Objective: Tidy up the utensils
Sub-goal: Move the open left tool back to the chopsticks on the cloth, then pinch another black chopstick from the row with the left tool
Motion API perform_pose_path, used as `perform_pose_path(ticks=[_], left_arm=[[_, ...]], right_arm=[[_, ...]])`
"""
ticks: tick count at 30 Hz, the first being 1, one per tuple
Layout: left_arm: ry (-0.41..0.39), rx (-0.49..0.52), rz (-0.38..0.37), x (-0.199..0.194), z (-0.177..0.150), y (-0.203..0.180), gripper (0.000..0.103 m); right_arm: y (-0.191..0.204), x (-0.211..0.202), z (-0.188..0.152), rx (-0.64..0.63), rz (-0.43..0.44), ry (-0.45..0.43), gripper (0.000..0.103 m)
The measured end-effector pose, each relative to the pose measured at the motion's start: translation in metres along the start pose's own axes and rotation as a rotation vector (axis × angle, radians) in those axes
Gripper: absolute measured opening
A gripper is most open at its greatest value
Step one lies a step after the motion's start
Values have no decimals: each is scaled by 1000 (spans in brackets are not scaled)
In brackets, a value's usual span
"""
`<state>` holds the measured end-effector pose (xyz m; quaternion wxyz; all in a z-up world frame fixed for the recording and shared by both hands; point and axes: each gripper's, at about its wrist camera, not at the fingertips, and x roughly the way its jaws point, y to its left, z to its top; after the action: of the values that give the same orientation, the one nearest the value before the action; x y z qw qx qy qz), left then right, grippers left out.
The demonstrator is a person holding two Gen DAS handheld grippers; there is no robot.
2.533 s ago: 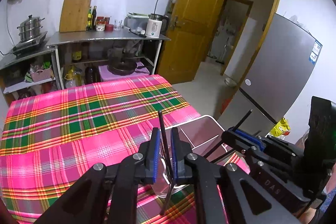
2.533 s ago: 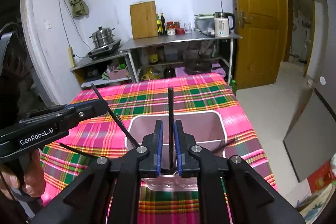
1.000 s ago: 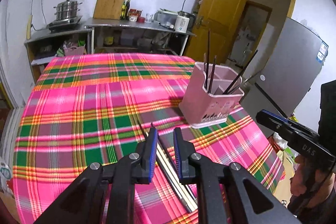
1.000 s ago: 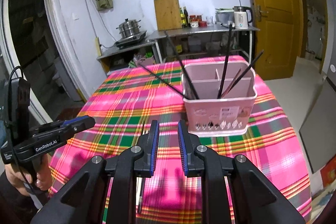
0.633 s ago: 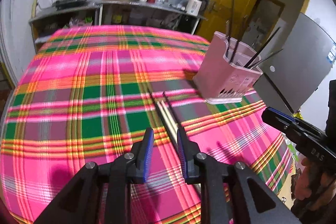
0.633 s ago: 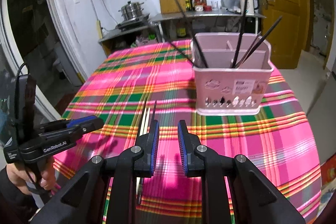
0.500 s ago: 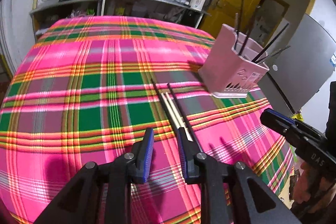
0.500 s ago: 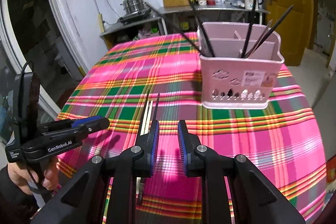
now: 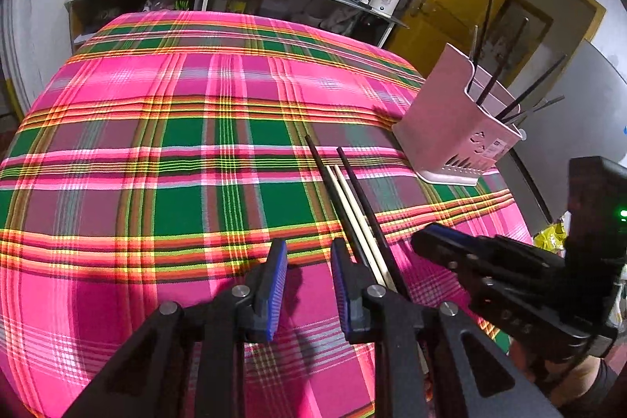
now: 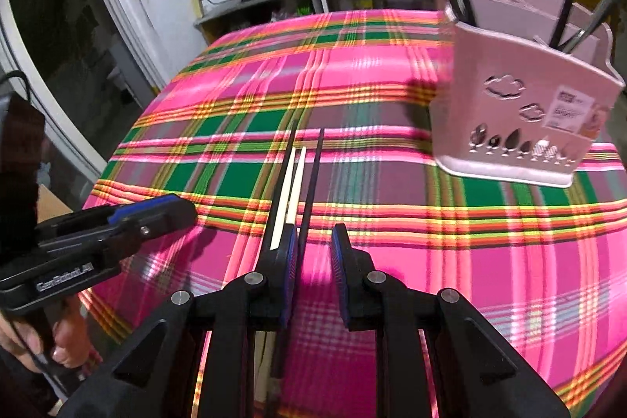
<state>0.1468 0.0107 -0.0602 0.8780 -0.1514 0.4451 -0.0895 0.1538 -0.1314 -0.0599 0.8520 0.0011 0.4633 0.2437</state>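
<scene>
Both grippers, previously at the pink holder (image 9: 450,128), have released their chopsticks there and descended, jaws parted and empty, to the loose chopsticks (image 9: 352,206) on the tablecloth.

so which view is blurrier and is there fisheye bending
Right wrist view: motion blur smears the holder and the plaid cloth. Left wrist view: sharper, chopsticks crisp. Both bend straight lines toward black corners.

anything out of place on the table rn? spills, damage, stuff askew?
Four chopsticks lie loose on the plaid tablecloth, two black outside two pale, while the others stand in the pink holder. The black ones reach farther toward the holder than the pale ones, so the ends are uneven. No spills or damage visible.
</scene>
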Motion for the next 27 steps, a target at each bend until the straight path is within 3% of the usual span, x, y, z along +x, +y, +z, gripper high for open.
perform_pose_path(ticks=[13, 15, 18, 24, 27], left_arm=[[18, -22, -24, 17, 8, -2, 23], [25, -19, -23, 22, 10, -6, 23], [33, -14, -20, 30, 12, -13, 23], [65, -2, 29, 52, 9, -25, 23], [38, 26, 65, 52, 7, -31, 23]], right_arm=[[7, 30, 4, -35, -30, 55, 18], [5, 30, 4, -32, -41, 51, 10], [-2, 26, 1, -9, -41, 47, 9], [-19, 16, -5, 29, -41, 39, 9], [-23, 13, -7, 40, -32, 36, 9]])
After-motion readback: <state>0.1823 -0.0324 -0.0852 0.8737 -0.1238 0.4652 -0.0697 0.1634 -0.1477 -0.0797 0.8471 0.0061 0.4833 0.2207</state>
